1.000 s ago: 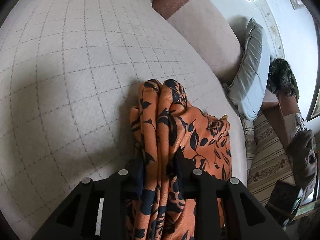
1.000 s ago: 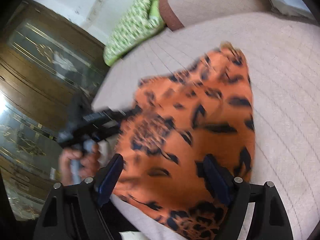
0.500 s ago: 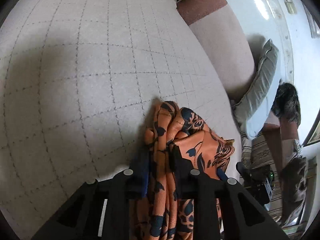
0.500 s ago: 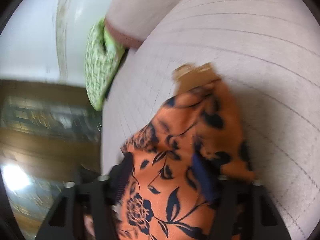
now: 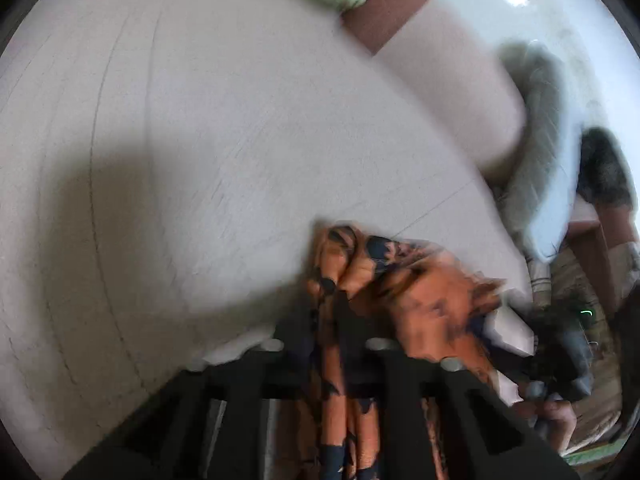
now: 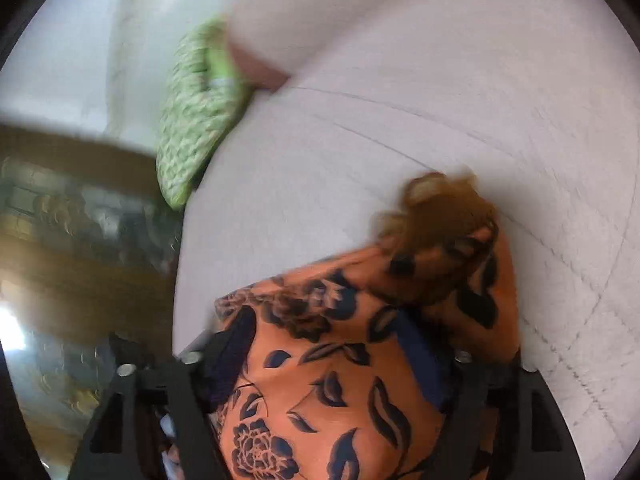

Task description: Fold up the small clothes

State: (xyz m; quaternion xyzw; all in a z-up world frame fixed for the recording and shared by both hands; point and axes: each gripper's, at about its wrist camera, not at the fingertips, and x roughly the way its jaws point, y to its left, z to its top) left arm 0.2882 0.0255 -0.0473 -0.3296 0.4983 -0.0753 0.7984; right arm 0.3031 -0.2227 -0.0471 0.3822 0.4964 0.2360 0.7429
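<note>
The left tool [image 5: 326,320], at the lower middle of its frame, has just been closing and now pinches a bunched fold of the orange cloth with a black flower print [image 5: 432,300] between its narrow jaws. The cloth lies on the pale quilted sofa seat [image 5: 200,140], spreading to the lower right. In the right wrist view the right tool [image 6: 332,356] stands fairly wide with the same cloth draped between its jaws; they have just been opening, and whether the pads press on it cannot be told. A green patterned cushion [image 6: 192,120] leans at the upper left.
</note>
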